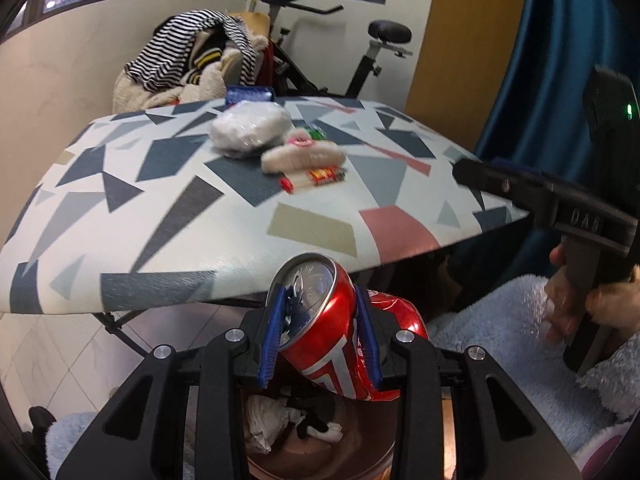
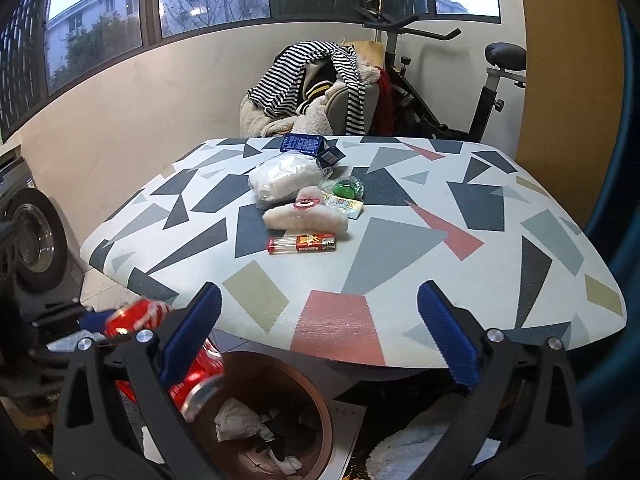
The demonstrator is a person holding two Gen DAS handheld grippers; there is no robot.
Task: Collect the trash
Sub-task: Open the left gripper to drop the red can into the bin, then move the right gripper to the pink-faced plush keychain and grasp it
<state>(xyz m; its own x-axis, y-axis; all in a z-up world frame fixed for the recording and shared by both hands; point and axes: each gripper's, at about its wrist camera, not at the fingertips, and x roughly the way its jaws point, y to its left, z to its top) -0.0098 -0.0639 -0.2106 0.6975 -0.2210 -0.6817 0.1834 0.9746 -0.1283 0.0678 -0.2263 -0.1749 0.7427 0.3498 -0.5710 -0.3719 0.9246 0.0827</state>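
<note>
My left gripper is shut on a crushed red drink can and holds it over a brown round bin that has crumpled paper inside. The can and bin also show at lower left in the right wrist view. My right gripper is open and empty at the near edge of the patterned table. On the table lie a red lighter, a fluffy white hair clip, a plastic-wrapped white bundle and small wrappers.
A blue box sits at the table's far edge. Behind it stand a chair heaped with striped clothes and an exercise bike. A washing machine is at left. A blue curtain and fluffy blue fabric are at right.
</note>
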